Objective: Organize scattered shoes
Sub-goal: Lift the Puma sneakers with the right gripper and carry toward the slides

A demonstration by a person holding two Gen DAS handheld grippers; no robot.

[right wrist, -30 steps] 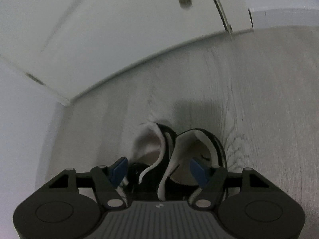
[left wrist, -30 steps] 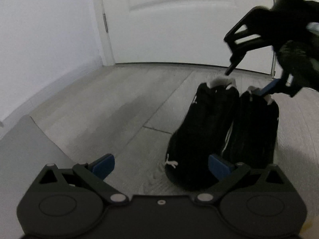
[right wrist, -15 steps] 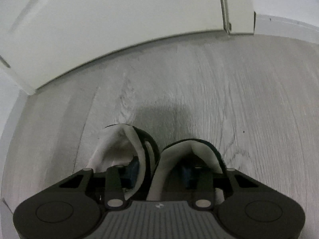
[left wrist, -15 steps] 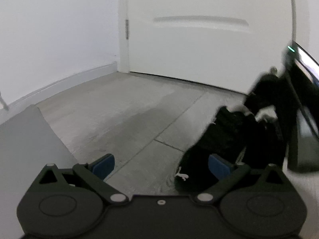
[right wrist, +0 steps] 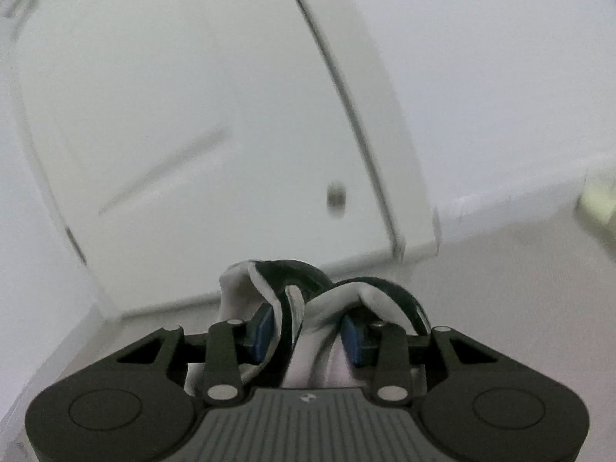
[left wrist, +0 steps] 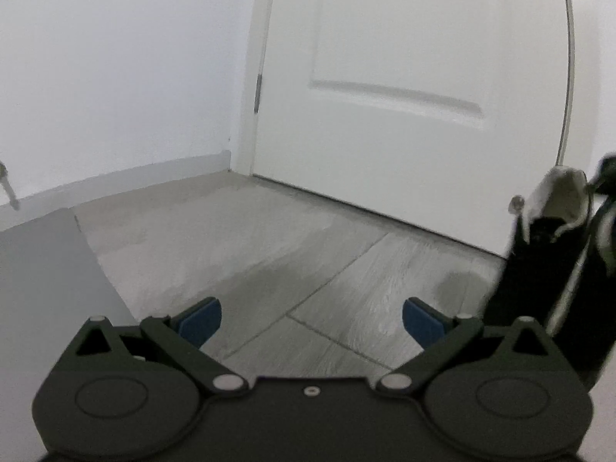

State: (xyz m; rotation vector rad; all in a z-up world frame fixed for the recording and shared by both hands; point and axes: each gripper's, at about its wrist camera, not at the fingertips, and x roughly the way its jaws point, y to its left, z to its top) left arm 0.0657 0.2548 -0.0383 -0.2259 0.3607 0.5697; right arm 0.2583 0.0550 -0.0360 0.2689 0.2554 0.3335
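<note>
The white door (left wrist: 404, 77) fills both views; in the right wrist view it is smeared by blur. The grey plank floor (left wrist: 269, 238) is sharp only in the left wrist view, where the pair of black shoes (left wrist: 546, 269) is cut off at the right edge, hanging heels up, toes hidden. The right gripper (right wrist: 308, 331) shows only in its own view: its blue fingers (right wrist: 352, 337) have just closed and pinch the two inner heel collars together. The left gripper (left wrist: 312, 317) points slightly downward, fingers spread, nothing between them.
</note>
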